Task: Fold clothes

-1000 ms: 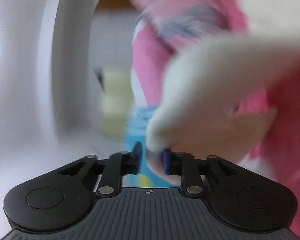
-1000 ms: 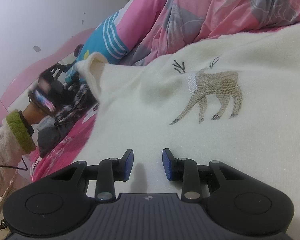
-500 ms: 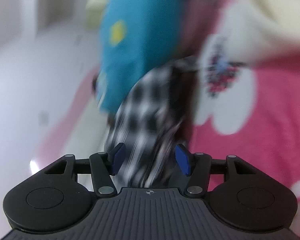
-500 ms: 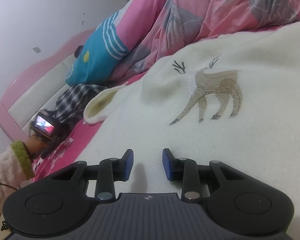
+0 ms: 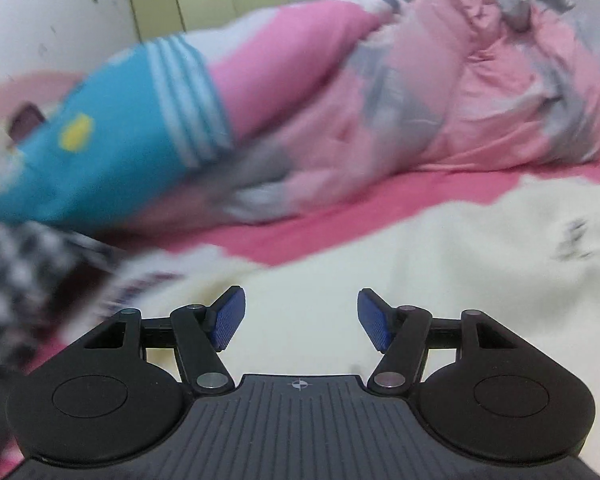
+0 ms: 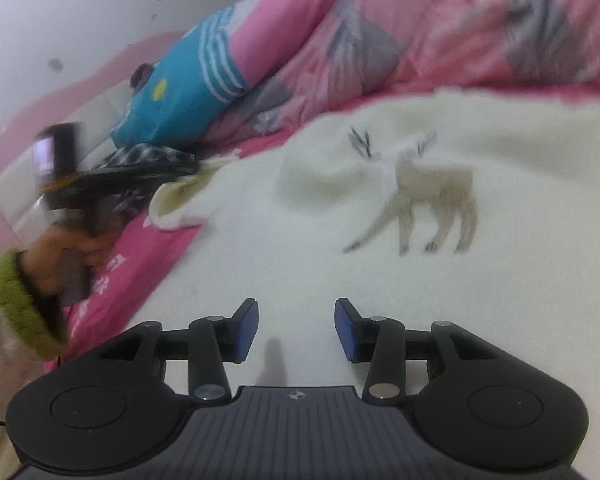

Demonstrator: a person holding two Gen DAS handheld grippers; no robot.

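We see a soft cream sweater (image 6: 440, 280) spread out flat on the pink bed. It fills the near and right part of the scene. A tan deer (image 6: 428, 204) with dark antlers is stitched on its front. One sleeve (image 6: 180, 204) lies on the left, with its open cuff resting on the pink sheet. From the left view, the sweater (image 5: 420, 272) looks blurry and pale.

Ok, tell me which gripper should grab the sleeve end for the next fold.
Left, probably. The left gripper hovers right beside the sleeve cuff, jaws open and empty. The right gripper sits over the cream sweater body, farther away.
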